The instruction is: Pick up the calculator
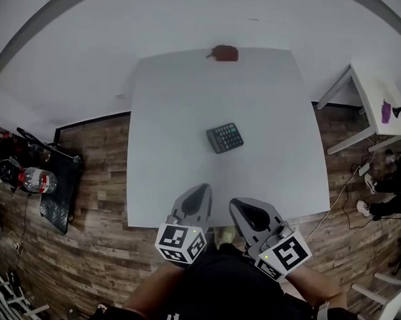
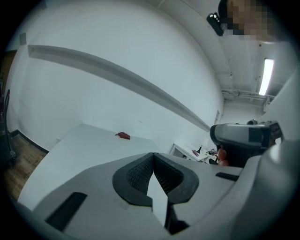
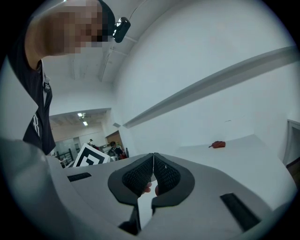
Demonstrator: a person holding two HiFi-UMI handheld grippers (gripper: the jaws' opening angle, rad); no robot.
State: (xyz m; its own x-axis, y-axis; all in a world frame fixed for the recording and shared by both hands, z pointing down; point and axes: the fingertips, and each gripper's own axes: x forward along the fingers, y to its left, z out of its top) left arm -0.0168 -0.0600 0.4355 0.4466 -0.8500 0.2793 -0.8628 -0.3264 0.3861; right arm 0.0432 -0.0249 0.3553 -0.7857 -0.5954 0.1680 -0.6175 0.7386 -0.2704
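Note:
The dark calculator lies flat near the middle of the white table, keys up. Both grippers hover side by side at the table's near edge, well short of the calculator. My left gripper is shut with nothing between its pads, which meet tip to tip in the left gripper view. My right gripper is also shut and empty, its pads touching in the right gripper view. The grippers' own bodies hide the calculator in both gripper views.
A small red thing lies at the table's far edge by the wall. A black cart with a water bottle stands on the wood floor at the left. A small white side table and a person's shoes are at the right.

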